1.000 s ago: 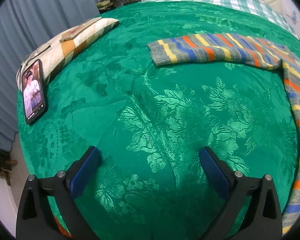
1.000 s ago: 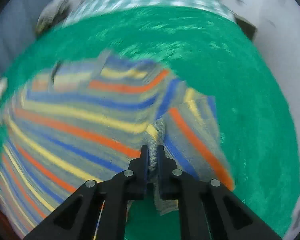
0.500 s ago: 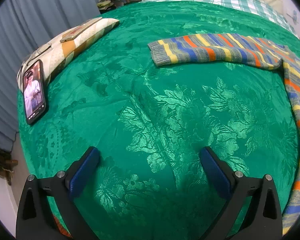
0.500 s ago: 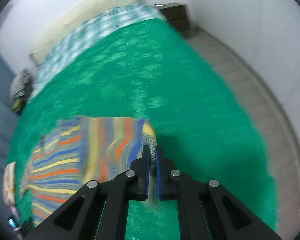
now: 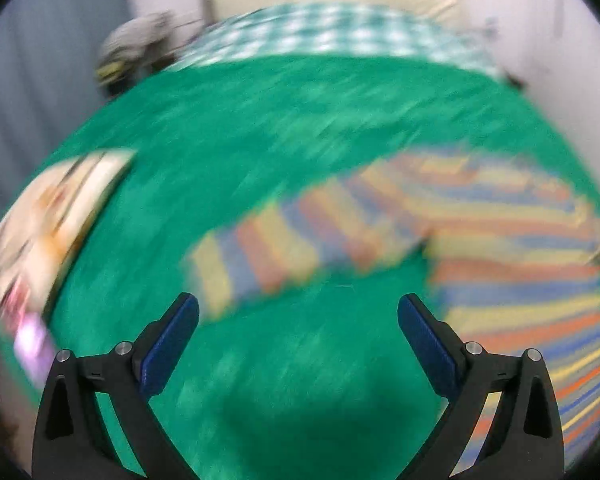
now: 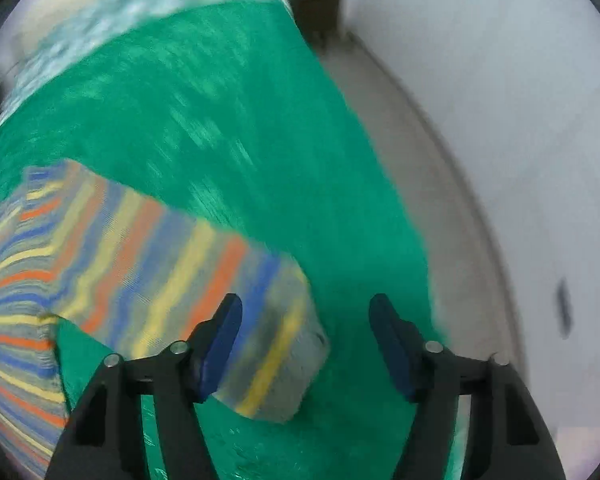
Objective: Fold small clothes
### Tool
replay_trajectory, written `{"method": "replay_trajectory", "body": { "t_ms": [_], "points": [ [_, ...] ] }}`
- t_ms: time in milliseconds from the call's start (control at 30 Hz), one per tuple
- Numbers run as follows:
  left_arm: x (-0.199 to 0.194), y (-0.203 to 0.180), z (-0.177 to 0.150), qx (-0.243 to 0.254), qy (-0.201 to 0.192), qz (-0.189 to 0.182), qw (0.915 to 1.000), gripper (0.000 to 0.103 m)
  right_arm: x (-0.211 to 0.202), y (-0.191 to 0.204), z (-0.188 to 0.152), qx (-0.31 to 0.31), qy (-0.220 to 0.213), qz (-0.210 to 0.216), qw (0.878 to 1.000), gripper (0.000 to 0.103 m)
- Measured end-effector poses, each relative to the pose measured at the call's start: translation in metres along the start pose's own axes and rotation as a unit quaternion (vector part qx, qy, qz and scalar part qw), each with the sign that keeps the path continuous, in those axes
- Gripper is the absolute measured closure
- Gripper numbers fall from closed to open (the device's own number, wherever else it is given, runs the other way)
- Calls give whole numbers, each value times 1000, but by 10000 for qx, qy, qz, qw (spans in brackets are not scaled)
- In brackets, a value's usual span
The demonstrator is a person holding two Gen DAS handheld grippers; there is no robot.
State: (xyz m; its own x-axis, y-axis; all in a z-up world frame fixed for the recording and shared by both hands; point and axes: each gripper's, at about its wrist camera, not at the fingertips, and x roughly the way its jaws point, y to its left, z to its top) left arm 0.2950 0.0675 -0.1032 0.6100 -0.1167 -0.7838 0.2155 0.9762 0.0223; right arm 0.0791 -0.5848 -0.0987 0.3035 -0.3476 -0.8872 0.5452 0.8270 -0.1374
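Observation:
A small striped sweater (image 5: pixel 500 248) in yellow, orange, blue and grey lies spread on the green bedspread (image 5: pixel 300 140). In the left wrist view its left sleeve (image 5: pixel 276 252) reaches toward my open, empty left gripper (image 5: pixel 298 312), which hovers just short of the cuff. In the right wrist view the other sleeve (image 6: pixel 204 276) lies stretched out flat, its grey cuff (image 6: pixel 292 368) between the fingers of my open right gripper (image 6: pixel 306 316). Both views are blurred by motion.
A cream patterned pillow (image 5: pixel 52 216) with a phone (image 5: pixel 32 344) at its near end lies at the bed's left edge. A checked blanket (image 5: pixel 324 36) covers the far end. The bed's right edge (image 6: pixel 380 200) drops to floor and a white wall.
My right gripper pulled the sleeve out to the right, opened and let it go. My left gripper, still a second ago, has swung toward the left sleeve's cuff.

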Motion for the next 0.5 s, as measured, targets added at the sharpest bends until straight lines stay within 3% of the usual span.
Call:
{"method": "replay_trajectory", "body": {
  "t_ms": [33,100,200,300,433,500],
  "points": [
    [18,-13,34,164,150,-369,9991,3,-13,15,13,-277,-217,118,9993,37],
    [58,-42,81,559,530,-770,9940,3,-24,44,36,-569,-400,693,9952,36],
    [121,-90,129,1214,872,-551,9872,3,-16,113,77,-884,-397,1951,9760,36],
    [168,-122,147,1713,1121,-379,9781,3,6,187,105,-1493,-295,2510,9559,36],
    [208,-138,148,2053,1369,-237,9688,3,31,251,120,-2136,-146,2751,9373,36],
    [227,-144,139,2319,1561,-195,9599,3,46,279,126,-2443,-129,2733,9303,36]
  ]
}}
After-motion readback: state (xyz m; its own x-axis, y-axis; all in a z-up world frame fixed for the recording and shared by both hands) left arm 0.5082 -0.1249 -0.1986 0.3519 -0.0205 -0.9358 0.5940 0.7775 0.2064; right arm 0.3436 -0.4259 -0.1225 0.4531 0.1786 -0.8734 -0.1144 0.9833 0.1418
